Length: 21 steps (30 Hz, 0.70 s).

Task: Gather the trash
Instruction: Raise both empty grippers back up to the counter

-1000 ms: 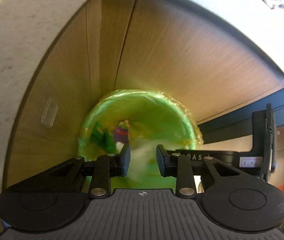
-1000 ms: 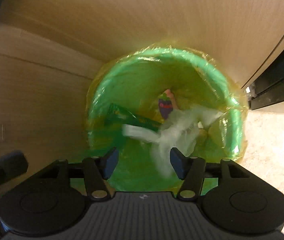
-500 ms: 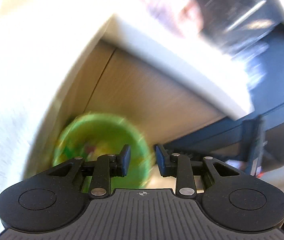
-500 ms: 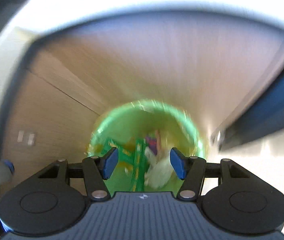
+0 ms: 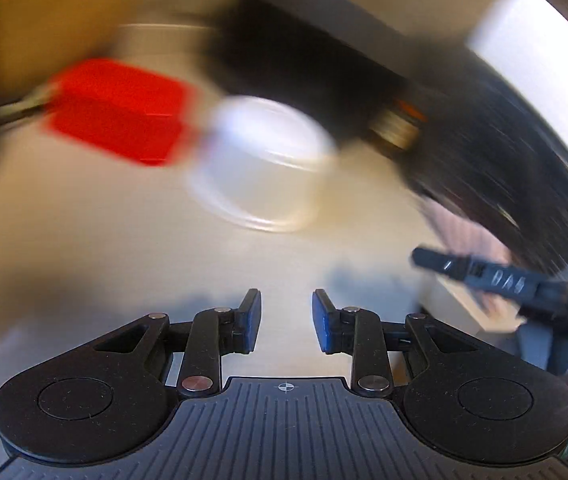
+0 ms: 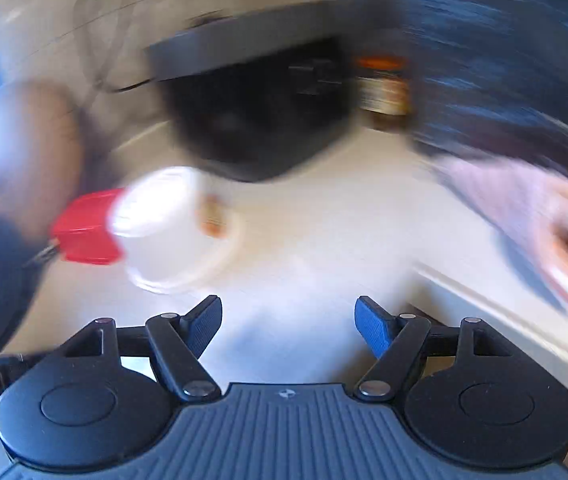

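ahead of the left hand-held gripper (image 5: pixel 286 322), a little to its left and well apart from its tips, a clear plastic cup (image 5: pixel 262 164) lies tipped on the pale surface (image 5: pixel 124 240), its open mouth turned toward the camera; this looks like the trash to be collected. just beyond the cup on its left side sits a red block-shaped object (image 5: pixel 118 114), touching it or nearly so, though heavy blur leaves its identity unclear. the left hand-held gripper has its pads set at a narrow gap with nothing between them, held low over the surface, probably because it is lining up on a new target. the right hand-held gripper (image 6: pixel 288 330) stands wide apart and likewise carries nothing; from its view the same cup (image 6: pixel 172 228) sits forward and to its left, with the red object (image 6: pixel 84 228) at the cup's far left. a wide spread suits the cup's round body, so the right one seems the better prepared to take it. behind the cup a dark bulky shape (image 6: pixel 260 120) and a small jar with an orange lid (image 6: pixel 384 88) stand farther back, well clear of the approach. both views are smeared by motion, so the cup's exact lean and whether anything is inside it cannot be told for certain.
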Available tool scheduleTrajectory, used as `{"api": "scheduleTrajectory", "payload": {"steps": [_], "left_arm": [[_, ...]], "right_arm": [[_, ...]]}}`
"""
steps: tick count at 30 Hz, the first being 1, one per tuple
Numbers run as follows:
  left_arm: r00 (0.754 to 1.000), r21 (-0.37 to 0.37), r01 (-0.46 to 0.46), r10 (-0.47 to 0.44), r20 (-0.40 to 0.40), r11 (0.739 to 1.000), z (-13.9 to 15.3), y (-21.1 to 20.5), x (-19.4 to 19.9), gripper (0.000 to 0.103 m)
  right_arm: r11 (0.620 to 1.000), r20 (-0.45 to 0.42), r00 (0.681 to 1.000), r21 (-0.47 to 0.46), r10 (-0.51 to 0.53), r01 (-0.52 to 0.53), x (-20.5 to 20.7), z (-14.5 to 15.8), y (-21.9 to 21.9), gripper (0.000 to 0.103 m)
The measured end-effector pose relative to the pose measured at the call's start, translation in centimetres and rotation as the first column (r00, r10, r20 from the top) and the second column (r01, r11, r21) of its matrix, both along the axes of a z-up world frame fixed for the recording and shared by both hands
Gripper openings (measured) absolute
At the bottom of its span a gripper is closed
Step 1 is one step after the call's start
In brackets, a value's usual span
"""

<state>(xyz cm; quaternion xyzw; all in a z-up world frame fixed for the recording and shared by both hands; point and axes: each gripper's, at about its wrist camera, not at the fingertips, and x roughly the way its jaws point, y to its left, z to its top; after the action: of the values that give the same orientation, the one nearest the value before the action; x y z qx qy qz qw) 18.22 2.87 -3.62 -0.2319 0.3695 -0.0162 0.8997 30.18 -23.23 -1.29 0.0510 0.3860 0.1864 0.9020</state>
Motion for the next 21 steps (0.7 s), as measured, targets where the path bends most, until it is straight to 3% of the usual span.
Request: {"api": "scheduleTrajectory", "payload": {"steps": [3,6,11,13,14,17,21], "left_arm": [[0.993,0.002,-0.119,0.119,-0.022,0.993,0.0,3.4,-1.3,0.031],[0.985,-0.025,-0.173,0.174,0.02,0.985,0.6,6.0,-2.0,0.031],[0.98,-0.054,-0.187,0.19,0.055,0.981,1.4,8.3,0.0,0.031],[0.982,-0.072,-0.17,0.175,0.065,0.983,1.6,8.1,1.1,0.031],[0.984,-0.084,-0.158,0.164,0.07,0.984,1.5,8.0,1.5,0.031],[0.987,-0.101,-0.13,0.138,0.079,0.986,1.1,7.6,2.7,0.031],[0.987,-0.142,-0.139,0.149,0.063,0.98,-0.1,8.2,4.1,0.031]], "right_arm": [[0.992,0.052,0.992,-0.053,0.114,-0.111,2.8,1.0,5.5,0.075],[0.986,0.076,0.985,-0.069,0.157,-0.151,6.3,1.4,9.4,0.076],[0.99,0.099,0.986,-0.056,0.134,-0.128,12.2,0.9,12.7,0.075],[0.989,0.096,0.986,-0.068,0.136,-0.13,13.7,0.3,13.3,0.072],[0.988,0.074,0.987,-0.065,0.144,-0.14,14.4,-0.1,13.4,0.064],[0.977,-0.027,0.978,0.074,0.205,-0.202,14.5,-0.9,12.1,0.064],[0.952,-0.037,0.956,0.106,0.292,-0.287,10.5,-1.0,10.6,0.065]]}}
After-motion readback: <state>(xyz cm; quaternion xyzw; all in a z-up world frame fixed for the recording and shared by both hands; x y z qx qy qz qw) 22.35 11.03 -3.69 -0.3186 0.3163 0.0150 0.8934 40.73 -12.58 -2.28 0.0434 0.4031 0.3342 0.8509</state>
